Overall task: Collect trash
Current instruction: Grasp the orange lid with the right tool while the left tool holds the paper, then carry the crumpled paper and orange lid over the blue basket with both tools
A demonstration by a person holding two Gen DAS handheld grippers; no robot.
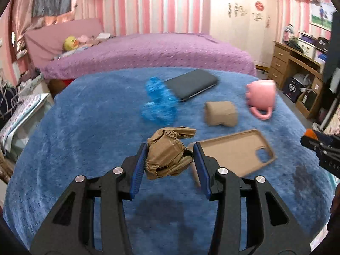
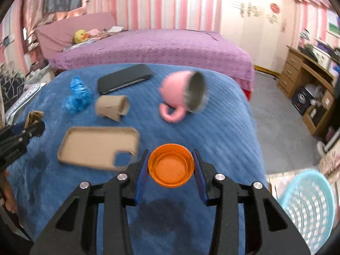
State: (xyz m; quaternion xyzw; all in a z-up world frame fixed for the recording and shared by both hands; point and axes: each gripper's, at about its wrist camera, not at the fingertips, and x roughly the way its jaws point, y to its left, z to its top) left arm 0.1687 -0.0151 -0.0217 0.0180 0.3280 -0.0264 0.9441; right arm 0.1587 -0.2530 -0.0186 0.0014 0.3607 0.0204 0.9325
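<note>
My left gripper [image 1: 170, 159] is shut on a crumpled brown paper wad [image 1: 167, 155], held above the blue blanket [image 1: 85, 127]. My right gripper [image 2: 171, 164] is shut on an orange plastic lid [image 2: 171, 165], its hollow side facing the camera. On the blanket lie a cardboard tube [image 1: 221, 113], a crumpled blue wrapper [image 1: 158, 104] and a tan phone case [image 1: 235, 152]. The right wrist view shows the same tube [image 2: 112, 107], wrapper [image 2: 77, 95] and case [image 2: 98, 146], with the left gripper [image 2: 31, 125] and its paper at the left edge.
A pink mug [image 2: 182, 94] lies on its side beside a dark flat phone-like slab [image 2: 124, 77]. A light blue laundry basket [image 2: 308, 208] stands on the floor at the lower right. A purple bed [image 1: 148, 51] lies behind, a wooden desk [image 1: 297, 63] to the right.
</note>
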